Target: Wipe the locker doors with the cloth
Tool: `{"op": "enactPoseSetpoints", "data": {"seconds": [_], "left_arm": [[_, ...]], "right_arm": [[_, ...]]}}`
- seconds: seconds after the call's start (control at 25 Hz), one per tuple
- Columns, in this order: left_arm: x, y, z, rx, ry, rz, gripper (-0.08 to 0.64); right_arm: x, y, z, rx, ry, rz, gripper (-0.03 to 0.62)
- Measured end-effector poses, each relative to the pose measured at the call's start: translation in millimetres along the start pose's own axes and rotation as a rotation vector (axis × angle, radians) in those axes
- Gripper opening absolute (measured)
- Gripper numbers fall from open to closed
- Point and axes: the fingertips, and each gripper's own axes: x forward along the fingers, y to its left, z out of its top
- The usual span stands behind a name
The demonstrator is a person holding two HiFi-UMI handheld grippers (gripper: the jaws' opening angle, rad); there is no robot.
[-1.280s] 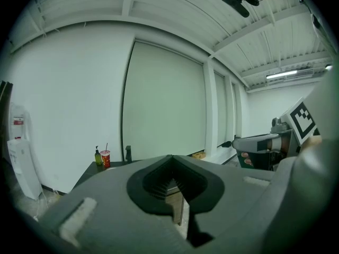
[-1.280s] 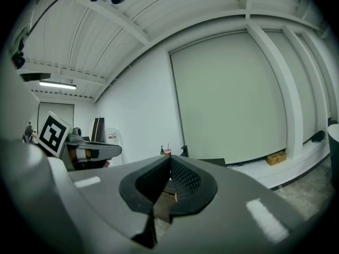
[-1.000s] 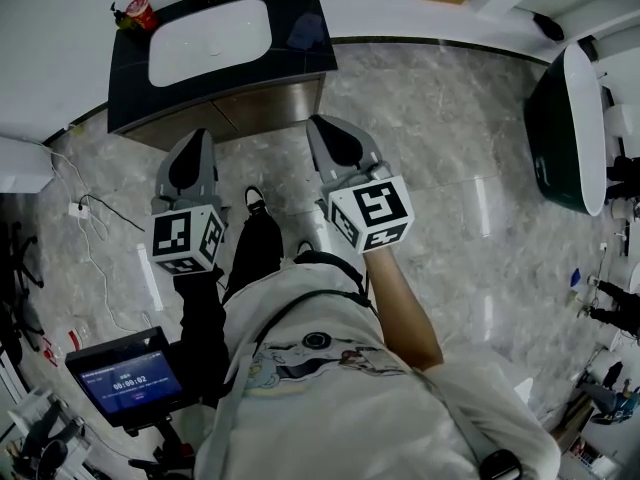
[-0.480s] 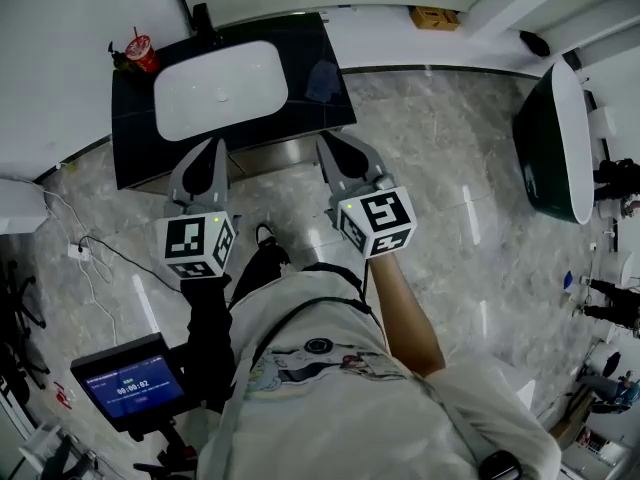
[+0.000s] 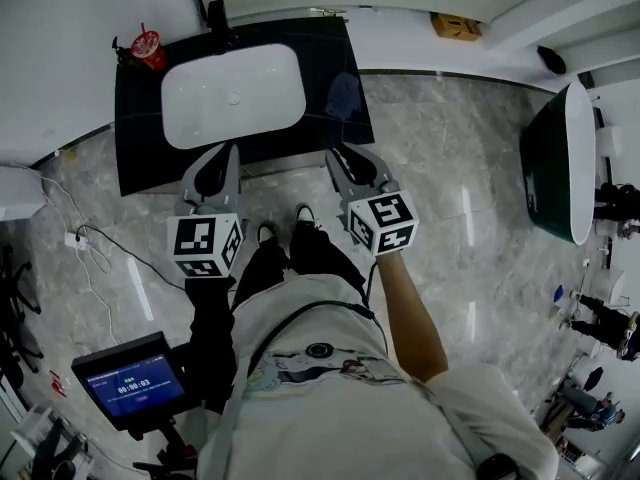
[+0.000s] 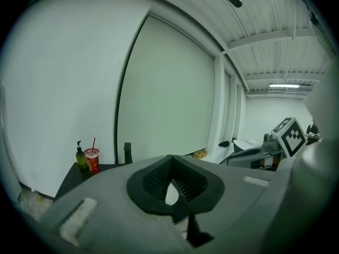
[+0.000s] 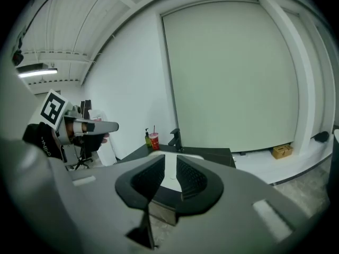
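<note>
No cloth is clearly in view; a dark bluish patch [image 5: 345,93] lies on the black vanity counter [image 5: 135,133] beside the white sink [image 5: 232,93]. The brown cabinet front [image 7: 161,213] under the counter shows just past my right jaws. My left gripper [image 5: 220,153] hangs at the counter's front edge, its tips [image 6: 170,160] meeting with nothing held. My right gripper [image 5: 347,155] is level with it on the right. Its jaws [image 7: 170,163] are opening, a narrow gap between the ribbed pads and nothing in it. Each gripper view also shows the other gripper off to the side.
A red cup [image 5: 147,46], a soap bottle [image 6: 80,156] and a black faucet [image 5: 217,13] stand at the counter's back. A large pale wall panel [image 7: 233,73] rises behind. A cardboard box [image 5: 455,26], a dark tub [image 5: 555,163], floor cables [image 5: 90,243] and a tablet [image 5: 130,378] surround me.
The vanity has come nearer, and both grippers now reach its front edge. The person's feet have come together side by side.
</note>
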Motion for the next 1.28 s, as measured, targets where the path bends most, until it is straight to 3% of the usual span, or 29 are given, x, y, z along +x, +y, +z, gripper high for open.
{"op": "enactPoseSetpoints", "data": {"seconds": [0.16,0.44,0.92,1.08,1.28], "left_arm": [[21.1,12.6,1.2,0.007,0.009,0.067,0.003],[106.4,11.8,-36.2,-0.015,0.121,0.134,0.003],[104.2,19.3,-109.4,-0.070,0.320,0.170,0.003],[117.0,10.1,-116.6,-0.055,0.342,0.155,0.003],[117.1,7.8,-120.9,-0.058,0.364,0.157,0.003]], "right_arm": [[29.8,-32.5,-15.1,-0.014,0.056,0.025,0.092],[107.4,-155.6,-74.5,-0.057,0.230,-0.005,0.110],[167.5,-179.3,-135.9,-0.164,0.480,0.051,0.153],[193.5,-192.6,-152.1,-0.189,0.529,0.065,0.173],[213.8,-194.2,-173.9,-0.177,0.622,0.090,0.247]]}}
